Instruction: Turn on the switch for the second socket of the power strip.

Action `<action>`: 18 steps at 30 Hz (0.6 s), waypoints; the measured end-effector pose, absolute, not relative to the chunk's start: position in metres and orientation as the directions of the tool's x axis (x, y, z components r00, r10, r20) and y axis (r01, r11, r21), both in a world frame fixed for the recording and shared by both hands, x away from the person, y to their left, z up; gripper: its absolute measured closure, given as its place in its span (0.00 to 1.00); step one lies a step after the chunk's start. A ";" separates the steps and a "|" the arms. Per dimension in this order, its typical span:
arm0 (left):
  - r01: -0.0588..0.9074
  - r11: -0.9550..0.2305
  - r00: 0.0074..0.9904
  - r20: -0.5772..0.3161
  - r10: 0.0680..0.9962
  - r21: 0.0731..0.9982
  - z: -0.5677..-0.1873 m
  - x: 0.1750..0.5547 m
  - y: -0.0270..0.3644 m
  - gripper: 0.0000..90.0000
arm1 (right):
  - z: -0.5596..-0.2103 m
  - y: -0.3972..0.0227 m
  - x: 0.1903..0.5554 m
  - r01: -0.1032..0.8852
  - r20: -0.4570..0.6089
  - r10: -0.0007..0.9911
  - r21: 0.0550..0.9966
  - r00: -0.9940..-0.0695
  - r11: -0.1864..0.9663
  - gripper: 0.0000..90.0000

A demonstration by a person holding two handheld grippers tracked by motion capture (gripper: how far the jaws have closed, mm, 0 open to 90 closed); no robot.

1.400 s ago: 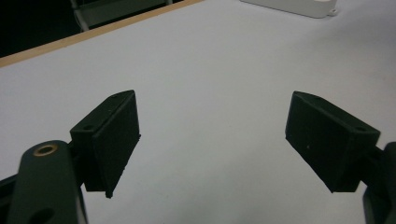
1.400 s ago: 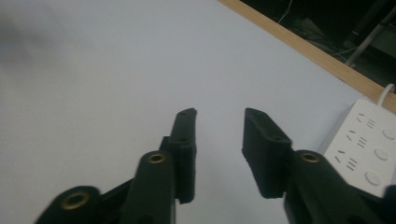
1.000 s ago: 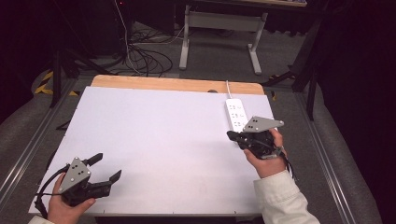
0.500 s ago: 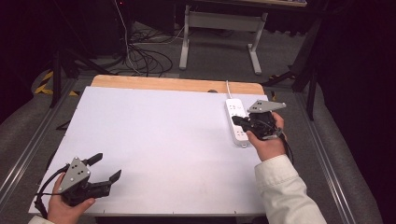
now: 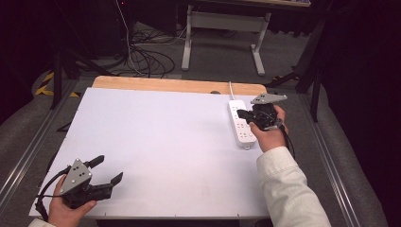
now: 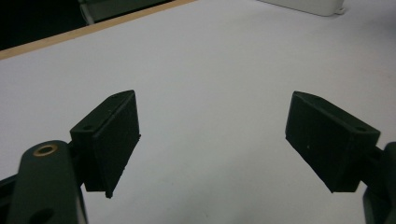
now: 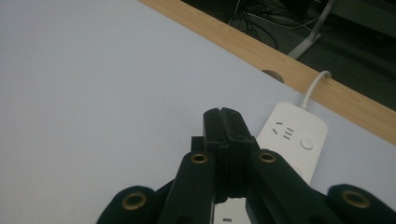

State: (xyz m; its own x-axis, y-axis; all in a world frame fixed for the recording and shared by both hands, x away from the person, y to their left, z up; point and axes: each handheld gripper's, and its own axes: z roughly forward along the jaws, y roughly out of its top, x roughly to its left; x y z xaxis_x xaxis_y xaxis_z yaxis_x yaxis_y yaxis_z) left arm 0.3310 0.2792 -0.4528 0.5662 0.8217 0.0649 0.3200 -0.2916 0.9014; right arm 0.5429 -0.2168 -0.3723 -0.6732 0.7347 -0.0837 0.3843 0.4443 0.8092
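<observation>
At the near left corner of the flat white worktop (image 5: 156, 142), the left claw (image 5: 105, 171) rests low in the person's hand with its two black jaws spread wide apart and nothing between them; in the left gripper view the same claw (image 6: 212, 140) looks across bare white surface toward the far wooden edge strip (image 5: 179, 85). The middle of the worktop carries nothing. Further right, near the far right corner, lies the long white plastic power strip (image 5: 241, 124), its thin white cord (image 5: 231, 91) running off over the wooden edge. The right claw (image 5: 241, 114) hovers over the strip's far half, jaws pressed together and holding nothing; in the right gripper view this claw (image 7: 222, 122) sits just above the socket end, close to the strip's small round white button (image 7: 307, 143). Judging from this pose, the step in hand is the approach to the strip, probably to press its button with the closed jaw tips or to shift the strip. The next move would call for a short, steady descent aimed squarely at the button, while the left claw waits idle.
</observation>
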 end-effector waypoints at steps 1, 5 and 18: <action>0.320 -0.292 0.566 0.065 0.822 0.901 -0.453 0.331 0.279 0.20 | -0.373 -0.218 0.545 0.387 -0.084 0.739 0.809 -0.669 0.443 1.00; 0.320 -0.292 0.566 0.066 0.822 0.901 -0.453 0.331 0.280 0.20 | -0.380 -0.221 0.556 0.400 -0.090 0.757 0.805 -0.647 0.438 1.00; 0.321 -0.297 0.567 0.068 0.821 0.899 -0.453 0.332 0.280 0.20 | -0.402 -0.230 0.586 0.422 -0.089 0.796 0.809 -0.599 0.408 1.00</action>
State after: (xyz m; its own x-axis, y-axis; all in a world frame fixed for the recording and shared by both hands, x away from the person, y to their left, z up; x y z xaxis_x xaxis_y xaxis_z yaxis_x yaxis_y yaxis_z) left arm 0.3321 0.2797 -0.4533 0.5673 0.8207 0.0681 0.3215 -0.2969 0.8992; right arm 0.5865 -0.2300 -0.4025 -0.5992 0.7956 -0.0891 0.4218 0.4084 0.8095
